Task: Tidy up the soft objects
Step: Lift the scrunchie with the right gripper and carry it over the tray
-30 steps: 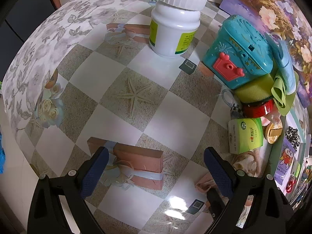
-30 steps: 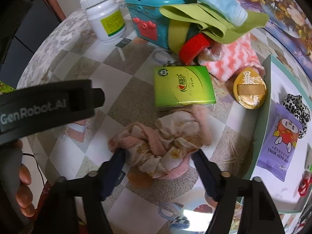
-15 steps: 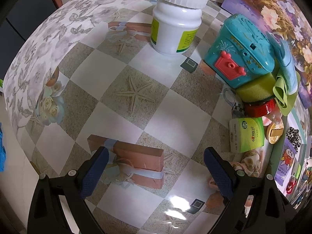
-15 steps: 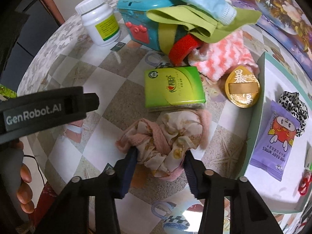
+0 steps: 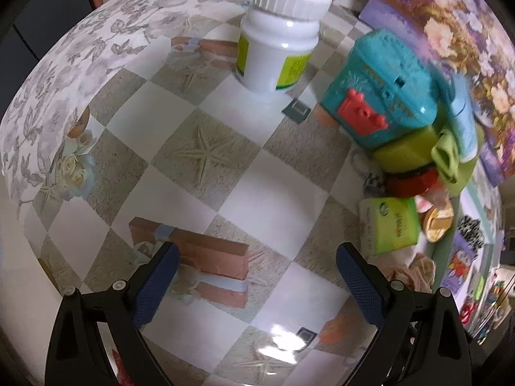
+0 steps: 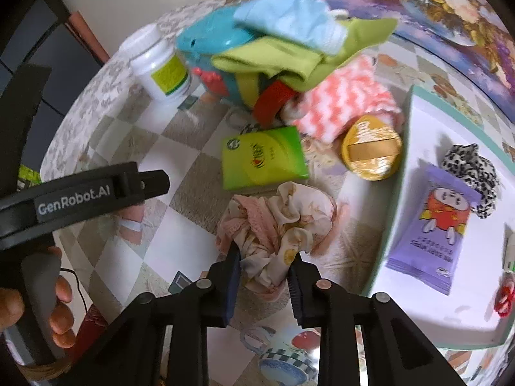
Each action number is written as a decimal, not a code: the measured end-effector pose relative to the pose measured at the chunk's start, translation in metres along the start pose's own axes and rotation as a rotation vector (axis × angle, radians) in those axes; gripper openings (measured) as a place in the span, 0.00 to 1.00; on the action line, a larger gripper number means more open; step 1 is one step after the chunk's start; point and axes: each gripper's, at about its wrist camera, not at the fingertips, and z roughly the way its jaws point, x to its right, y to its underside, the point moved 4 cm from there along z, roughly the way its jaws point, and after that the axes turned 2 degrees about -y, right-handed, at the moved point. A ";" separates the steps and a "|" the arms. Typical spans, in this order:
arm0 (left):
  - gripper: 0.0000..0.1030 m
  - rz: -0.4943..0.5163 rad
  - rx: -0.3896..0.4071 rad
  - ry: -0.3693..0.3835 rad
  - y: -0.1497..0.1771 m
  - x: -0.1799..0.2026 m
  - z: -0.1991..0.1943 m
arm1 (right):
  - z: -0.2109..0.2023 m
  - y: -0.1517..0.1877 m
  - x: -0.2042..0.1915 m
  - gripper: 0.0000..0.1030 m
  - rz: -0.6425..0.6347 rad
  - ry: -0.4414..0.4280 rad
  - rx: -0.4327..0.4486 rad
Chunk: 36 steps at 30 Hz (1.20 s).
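Our right gripper is pinching the near edge of a crumpled pink and cream floral fabric scrunchie, which lies on the checkered, starfish-printed table just in front of a green tissue pack. To its right stands a white tray with a pale green rim carrying a purple wet-wipes packet and a leopard-print scrunchie. Behind the tissue pack we see a coral-and-white fuzzy cloth, a round gold tin, and a teal toy chest draped with a lime green cloth. Our left gripper hangs over bare table with its fingers spread wide, holding nothing; a white plastic bottle stands beyond it.
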 end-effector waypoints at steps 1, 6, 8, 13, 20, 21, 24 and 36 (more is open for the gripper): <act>0.95 -0.004 0.009 0.006 -0.001 0.001 -0.002 | -0.006 0.003 0.000 0.28 0.004 -0.002 0.008; 0.95 0.016 0.039 0.038 -0.003 0.014 -0.010 | -0.031 0.003 0.015 0.28 0.044 -0.004 0.077; 0.95 0.040 0.051 0.045 -0.003 0.025 -0.014 | -0.040 0.003 0.024 0.28 0.073 -0.005 0.100; 0.95 0.095 0.063 0.056 -0.002 0.051 -0.020 | -0.056 0.000 0.043 0.28 0.143 0.030 0.152; 0.95 0.168 0.023 0.101 0.007 0.109 -0.017 | -0.068 0.002 0.076 0.28 0.232 0.094 0.189; 0.95 0.181 0.024 0.101 0.008 0.118 -0.017 | -0.069 0.004 0.083 0.28 0.251 0.098 0.190; 0.95 0.210 0.030 0.091 0.007 0.139 -0.012 | -0.073 0.011 0.099 0.28 0.290 0.101 0.190; 0.95 0.198 0.000 0.018 0.007 0.165 0.024 | -0.076 0.022 0.134 0.28 0.357 0.118 0.187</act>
